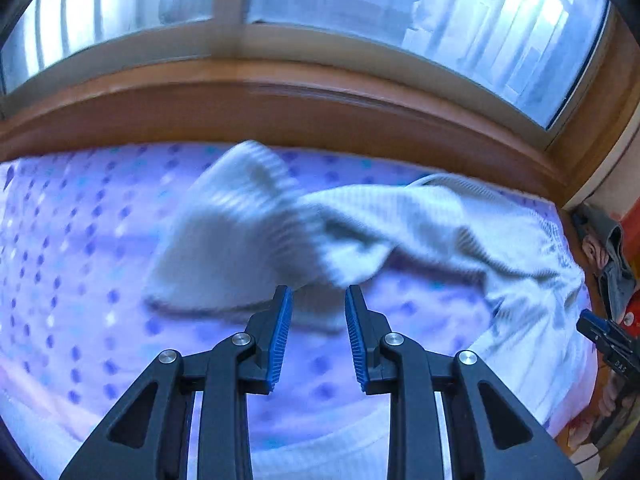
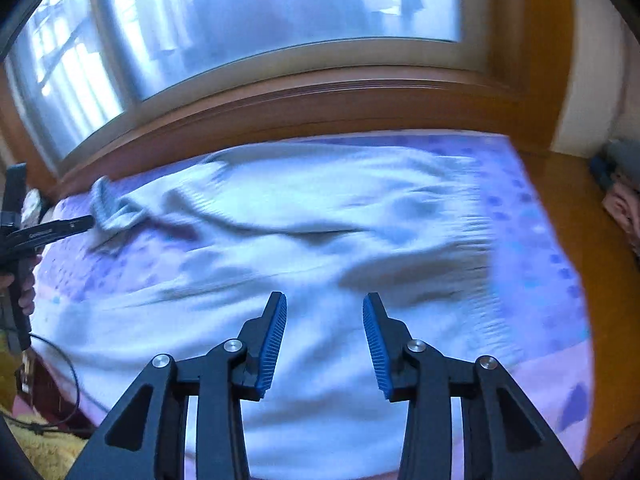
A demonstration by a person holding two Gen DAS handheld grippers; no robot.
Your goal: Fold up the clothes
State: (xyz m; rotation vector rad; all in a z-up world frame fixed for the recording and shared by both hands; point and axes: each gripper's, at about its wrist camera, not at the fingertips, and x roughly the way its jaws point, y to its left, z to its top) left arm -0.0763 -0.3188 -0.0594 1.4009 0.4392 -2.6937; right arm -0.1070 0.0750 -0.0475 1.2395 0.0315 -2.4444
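— White knitted sweater point(image 1: 360, 220) lies across the middle of the left wrist picture, on a purple dotted bedsheet point(image 1: 80, 240). What about the left gripper point(image 1: 319, 300)?

— Its jaws are apart, holding nothing; a sleeve point(image 1: 224, 232) is just past the tips.

— And the right wrist picture?

— The sweater point(image 2: 320, 208) fills the middle. The right gripper point(image 2: 325, 306) is wide apart over it, holding nothing.

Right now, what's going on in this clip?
A person with a handheld gripper in each hand is folding a white ribbed knit sweater spread on a purple dotted bedsheet below a wooden-framed window. The left gripper hovers with jaws open just behind the sweater's sleeve, which looks blurred. The right gripper is open above the sweater's body, holding nothing.
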